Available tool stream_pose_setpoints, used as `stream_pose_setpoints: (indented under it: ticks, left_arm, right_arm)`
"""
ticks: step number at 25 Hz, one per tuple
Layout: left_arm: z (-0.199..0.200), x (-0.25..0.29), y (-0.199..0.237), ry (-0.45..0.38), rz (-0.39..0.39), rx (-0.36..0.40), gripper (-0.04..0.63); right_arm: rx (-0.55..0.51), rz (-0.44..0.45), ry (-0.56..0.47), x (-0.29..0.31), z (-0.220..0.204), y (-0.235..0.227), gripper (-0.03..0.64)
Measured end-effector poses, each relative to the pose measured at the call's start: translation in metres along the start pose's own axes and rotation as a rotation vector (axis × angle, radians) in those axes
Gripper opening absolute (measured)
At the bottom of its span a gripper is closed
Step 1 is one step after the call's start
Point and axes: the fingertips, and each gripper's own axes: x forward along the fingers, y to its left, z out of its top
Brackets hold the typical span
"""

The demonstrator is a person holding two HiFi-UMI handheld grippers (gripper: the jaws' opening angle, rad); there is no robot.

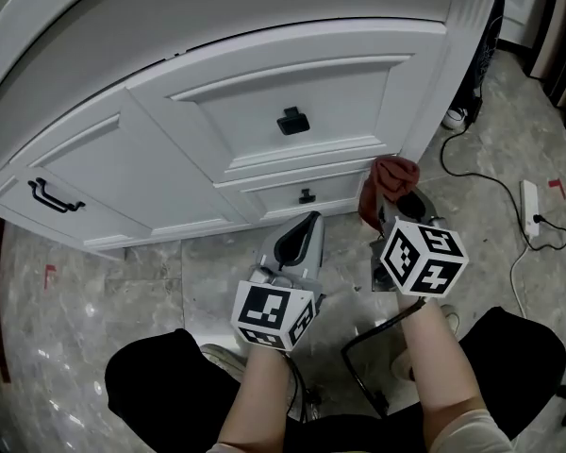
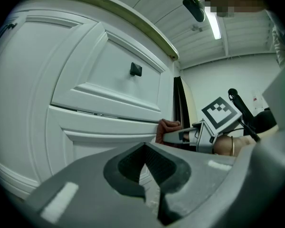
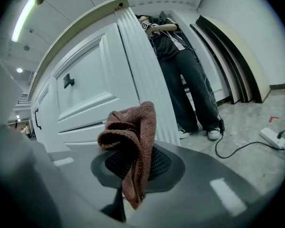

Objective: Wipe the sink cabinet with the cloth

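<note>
The white sink cabinet [image 1: 170, 159] [image 2: 85, 56] [image 3: 85, 103] fills the upper part of the head view, with panelled drawer fronts and black handles. My right gripper [image 1: 382, 206] [image 3: 133, 170] is shut on a reddish-brown cloth [image 1: 391, 173] [image 3: 133, 137]. It holds the cloth at the low drawer front near the cabinet's right corner post. The cloth [image 2: 167, 126] also shows in the left gripper view, against that drawer's edge. My left gripper [image 1: 307, 223] [image 2: 146, 148] points at the bottom of the cabinet, left of the right one, jaws shut with nothing between them.
Black handles [image 1: 293, 121] [image 1: 307, 196] [image 1: 55, 196] stick out from the drawer fronts. On the grey tiled floor to the right lie a white power strip [image 1: 531, 210] [image 3: 274, 137] and a black cable [image 1: 472, 173]. A person [image 3: 185, 70] stands beside the cabinet, by boards [image 3: 228, 56] leaning on the wall.
</note>
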Motion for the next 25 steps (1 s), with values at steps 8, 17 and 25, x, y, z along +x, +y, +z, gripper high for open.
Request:
stream_pose_setpoints:
  ticks: [8, 17, 25]
  left_arm:
    - [-0.019, -0.017, 0.029, 0.038, 0.093, 0.046, 0.000]
    - [-0.015, -0.074, 0.108, 0.042, 0.294, 0.093, 0.000]
    - [-0.014, -0.090, 0.141, 0.034, 0.308, 0.049, 0.000]
  right_arm:
    - [-0.029, 0.150, -0.001, 0.001, -0.019, 0.057, 0.080]
    - [-0.125, 0.371, 0.126, 0.037, -0.088, 0.174, 0.080]
    - [-0.166, 0.445, 0.214, 0.064, -0.128, 0.224, 0.080]
